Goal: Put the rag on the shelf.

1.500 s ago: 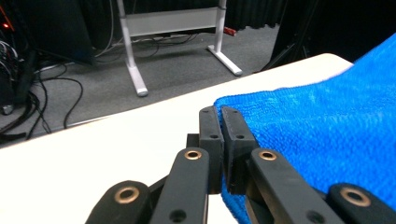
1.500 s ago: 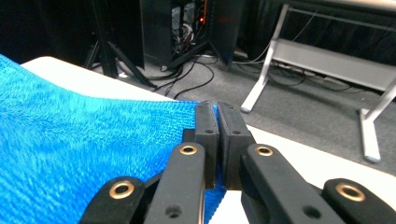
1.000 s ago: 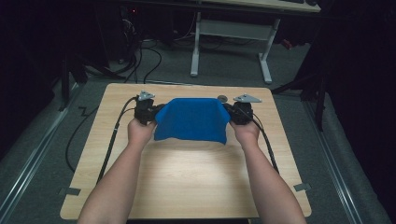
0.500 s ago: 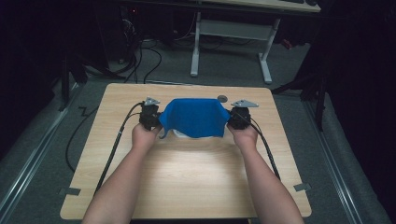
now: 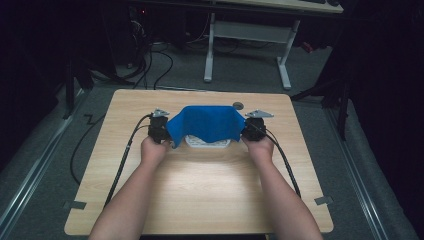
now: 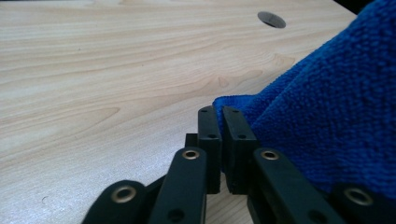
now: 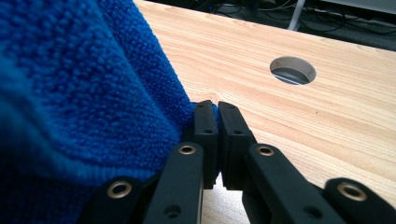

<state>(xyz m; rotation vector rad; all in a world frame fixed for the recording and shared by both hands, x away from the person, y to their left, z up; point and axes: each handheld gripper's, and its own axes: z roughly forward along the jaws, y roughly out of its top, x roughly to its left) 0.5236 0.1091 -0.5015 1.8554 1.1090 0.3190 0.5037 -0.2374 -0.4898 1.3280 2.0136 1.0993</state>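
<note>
Two hand-held grippers (image 5: 159,129) (image 5: 254,127) clamped on blue cloth (image 5: 205,123) corners, white object (image 5: 207,142) beneath, table hole (image 5: 238,105) beyond.

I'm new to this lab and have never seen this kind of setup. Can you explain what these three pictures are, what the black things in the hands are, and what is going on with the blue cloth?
A person stands at a wooden table holding a hand-operated two-jaw tool in each hand: the left gripper and the right gripper. One picture looks down from above. The other two come from cameras riding on each gripper, looking along its black jaws. Between them hangs a blue cloth, stretched just above the table, over a white object that I can't identify. Each gripper is shut on one corner of the cloth. The round hole is part of the tabletop.
</note>
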